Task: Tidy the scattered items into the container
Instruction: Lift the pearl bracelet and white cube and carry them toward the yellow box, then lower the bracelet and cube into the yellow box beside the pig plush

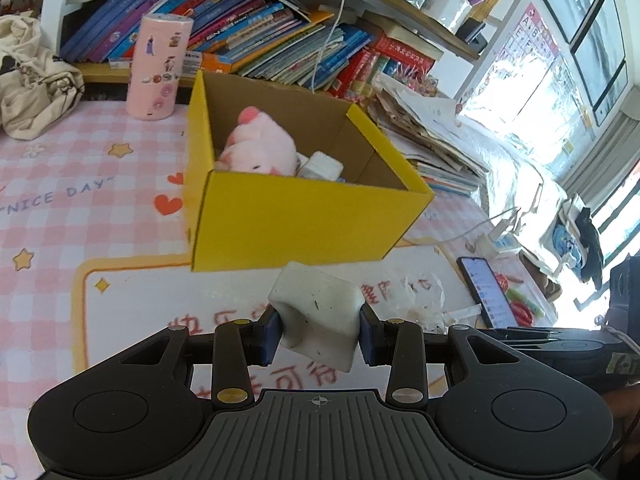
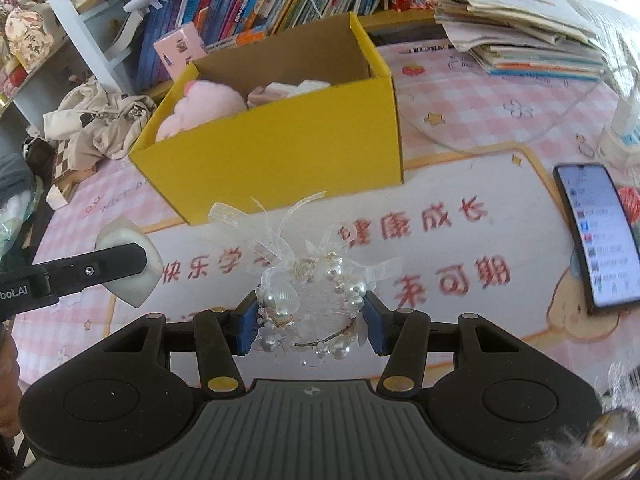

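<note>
Both tools loaded, yellow box dead ahead!

The yellow cardboard box (image 1: 296, 220) sits on the counter (image 2: 460, 128) just ahead of both tools, open-topped, a pink plush toy (image 1: 260, 144) already inside. The left tool (image 1: 318, 334) pinches a white foam block (image 1: 316, 312), held clear of the counter, I'd judge for carrying over the rim. The right tool (image 2: 310, 326) clamps a pearl wrist corsage (image 2: 312, 300) by its sides, ribbons pointing ahead.
</note>
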### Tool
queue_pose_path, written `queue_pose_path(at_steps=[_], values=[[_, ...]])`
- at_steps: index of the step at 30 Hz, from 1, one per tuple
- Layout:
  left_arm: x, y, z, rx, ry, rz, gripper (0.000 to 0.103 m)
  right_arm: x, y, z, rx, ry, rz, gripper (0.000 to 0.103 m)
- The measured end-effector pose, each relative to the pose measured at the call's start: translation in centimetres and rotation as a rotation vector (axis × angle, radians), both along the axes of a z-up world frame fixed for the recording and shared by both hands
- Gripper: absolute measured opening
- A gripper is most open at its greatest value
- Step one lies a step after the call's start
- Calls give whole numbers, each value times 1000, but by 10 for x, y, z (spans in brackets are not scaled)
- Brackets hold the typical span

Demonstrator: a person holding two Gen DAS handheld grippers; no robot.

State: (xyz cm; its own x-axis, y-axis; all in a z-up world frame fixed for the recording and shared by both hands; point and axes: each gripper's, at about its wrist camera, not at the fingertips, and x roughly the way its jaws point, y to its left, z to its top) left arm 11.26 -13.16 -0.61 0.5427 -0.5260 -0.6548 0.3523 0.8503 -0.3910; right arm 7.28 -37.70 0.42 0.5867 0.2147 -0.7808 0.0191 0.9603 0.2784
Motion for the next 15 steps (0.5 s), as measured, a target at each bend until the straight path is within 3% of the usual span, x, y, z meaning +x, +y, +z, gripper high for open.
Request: queue_pose_path(at_steps=[6,15], values=[[13,-24,10,-1,-37,21,37,21,-21,11,-6,-53,42,50],[35,-45,36,-30,-114,80,37,53,-46,48,17,-205,100,50]])
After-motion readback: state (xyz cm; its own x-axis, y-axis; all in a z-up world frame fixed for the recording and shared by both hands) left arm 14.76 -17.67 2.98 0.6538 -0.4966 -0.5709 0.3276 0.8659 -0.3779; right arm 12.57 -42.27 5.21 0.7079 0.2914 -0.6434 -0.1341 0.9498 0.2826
